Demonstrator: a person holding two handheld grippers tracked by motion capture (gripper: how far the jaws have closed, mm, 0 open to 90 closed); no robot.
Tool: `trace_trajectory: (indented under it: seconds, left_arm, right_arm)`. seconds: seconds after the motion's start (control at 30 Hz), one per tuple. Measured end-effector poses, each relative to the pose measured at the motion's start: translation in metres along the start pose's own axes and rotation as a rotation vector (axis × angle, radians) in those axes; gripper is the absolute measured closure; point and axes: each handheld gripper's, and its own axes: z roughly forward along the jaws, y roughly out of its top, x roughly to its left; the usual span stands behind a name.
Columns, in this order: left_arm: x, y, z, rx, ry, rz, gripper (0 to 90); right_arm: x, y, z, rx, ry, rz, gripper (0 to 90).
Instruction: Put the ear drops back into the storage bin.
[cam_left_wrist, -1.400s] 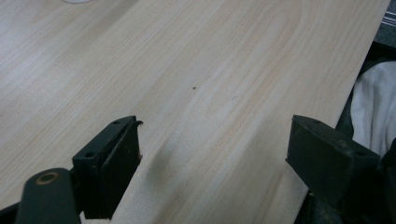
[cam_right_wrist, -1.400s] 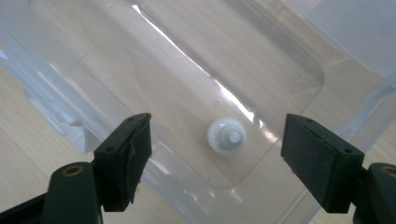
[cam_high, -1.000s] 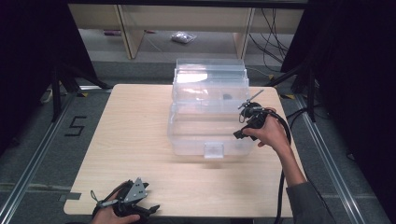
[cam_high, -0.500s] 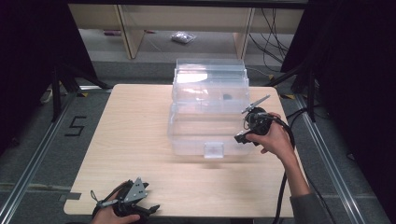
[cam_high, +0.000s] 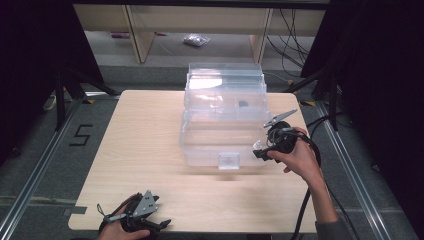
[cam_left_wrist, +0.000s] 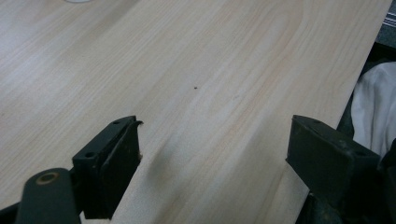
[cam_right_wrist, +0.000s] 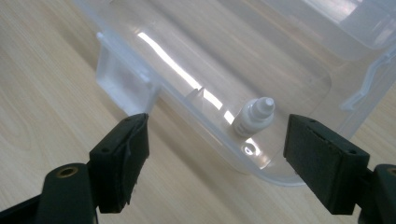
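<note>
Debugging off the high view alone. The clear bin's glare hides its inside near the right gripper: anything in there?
Observer: Yes, a small white dropper bottle stands at the near wall of the clear bin.
Operator: Right gripper holding anything?
Observer: No. The right gripper is open, jaws outside the bin either side of the bottle.
Operator: Left one?
Observer: The left gripper is open over the bare table, nothing between the jaws.
</note>
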Motion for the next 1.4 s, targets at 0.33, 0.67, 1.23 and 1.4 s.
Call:
trace_trajectory:
  seconds: [0.33, 0.67, 1.23, 1.4]
  left_arm:
    - [0.0, 0.0, 0.0, -0.001, 0.001, 0.002, 16.8]
    - [0.0, 0.0, -0.001, 0.004, -0.004, 0.002, 16.8]
    - [0.001, 0.001, -0.001, 0.002, 0.006, 0.009, 16.8]
    - [0.001, 0.001, -0.001, -0.002, 0.002, 0.012, 16.8]
  right_arm:
    - [0.009, -0.014, 0.0, -0.055, 0.009, -0.042, 23.2]
    - [0.02, -0.02, 0.002, -0.076, 0.005, -0.082, 22.3]
    - [0.033, -0.026, 0.005, -0.09, 0.023, -0.082, 21.7]
    - [0.035, -0.026, 0.004, -0.088, 0.018, -0.084, 21.7]
